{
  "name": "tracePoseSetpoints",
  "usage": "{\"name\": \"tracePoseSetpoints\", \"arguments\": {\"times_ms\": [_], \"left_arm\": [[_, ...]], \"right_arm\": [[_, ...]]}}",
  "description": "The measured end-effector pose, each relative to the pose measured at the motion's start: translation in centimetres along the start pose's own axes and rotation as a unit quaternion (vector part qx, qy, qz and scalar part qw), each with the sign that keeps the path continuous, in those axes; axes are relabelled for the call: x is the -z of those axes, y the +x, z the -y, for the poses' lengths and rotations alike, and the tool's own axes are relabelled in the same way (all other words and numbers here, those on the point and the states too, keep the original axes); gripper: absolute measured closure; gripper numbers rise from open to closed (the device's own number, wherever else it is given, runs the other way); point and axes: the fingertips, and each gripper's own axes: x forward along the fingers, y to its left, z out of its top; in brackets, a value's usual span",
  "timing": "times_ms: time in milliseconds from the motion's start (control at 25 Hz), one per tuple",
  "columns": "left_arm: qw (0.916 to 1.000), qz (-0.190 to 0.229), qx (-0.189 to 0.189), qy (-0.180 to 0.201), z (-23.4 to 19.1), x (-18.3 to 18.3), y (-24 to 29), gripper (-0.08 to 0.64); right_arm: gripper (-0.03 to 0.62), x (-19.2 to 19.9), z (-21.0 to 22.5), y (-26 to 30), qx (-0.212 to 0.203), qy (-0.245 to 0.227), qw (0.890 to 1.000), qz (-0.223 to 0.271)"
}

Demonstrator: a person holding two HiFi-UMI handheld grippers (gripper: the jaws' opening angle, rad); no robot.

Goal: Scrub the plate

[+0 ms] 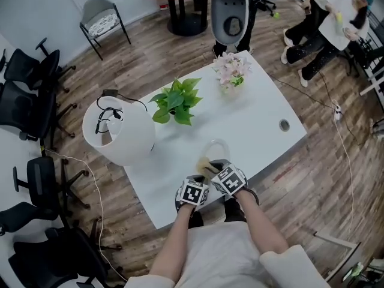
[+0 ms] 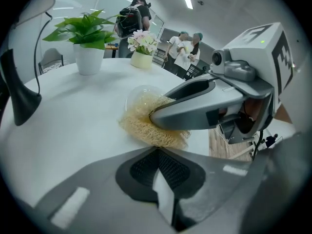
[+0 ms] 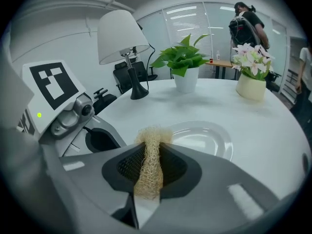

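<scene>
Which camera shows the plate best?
The right gripper view: the clear plate lies nearly whole just beyond the jaws. The head view shows only a faint outline; in the left gripper view the scrubber hides most of it.

Plate (image 1: 217, 147) on table (image 1: 258, 131), lamp (image 1: 123, 134) left, plant (image 1: 176, 102) behind

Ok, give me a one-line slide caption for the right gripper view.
Right gripper clamped on a straw-coloured mesh scrubber, with the clear plate just ahead on the white table.

Plate (image 2: 132, 96) mostly behind scrubber (image 2: 142, 126)
</scene>
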Motion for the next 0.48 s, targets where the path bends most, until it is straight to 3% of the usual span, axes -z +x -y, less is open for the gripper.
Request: {"name": "tracePoseSetpoints", "arguments": {"times_ms": [120, 320, 480], "left_arm": [[0.9999, -0.003, 0.001, 0.016, -0.3, 0.1, 0.3, 0.559], [0.9998, -0.005, -0.003, 0.018, -0.9, 0.8, 0.0, 0.559], [0.9996, -0.005, 0.001, 0.026, -0.2, 0.7, -0.2, 0.559]], "right_arm": [[0.492, 0.1, 0.2, 0.2, -0.002, 0.022, 1.0, 0.004], [0.491, -0.4, -0.5, -0.2, -0.043, 0.09, 0.994, 0.034], [0.489, -0.2, 1.3, -3.1, -0.013, 0.139, 0.987, 0.083]]}}
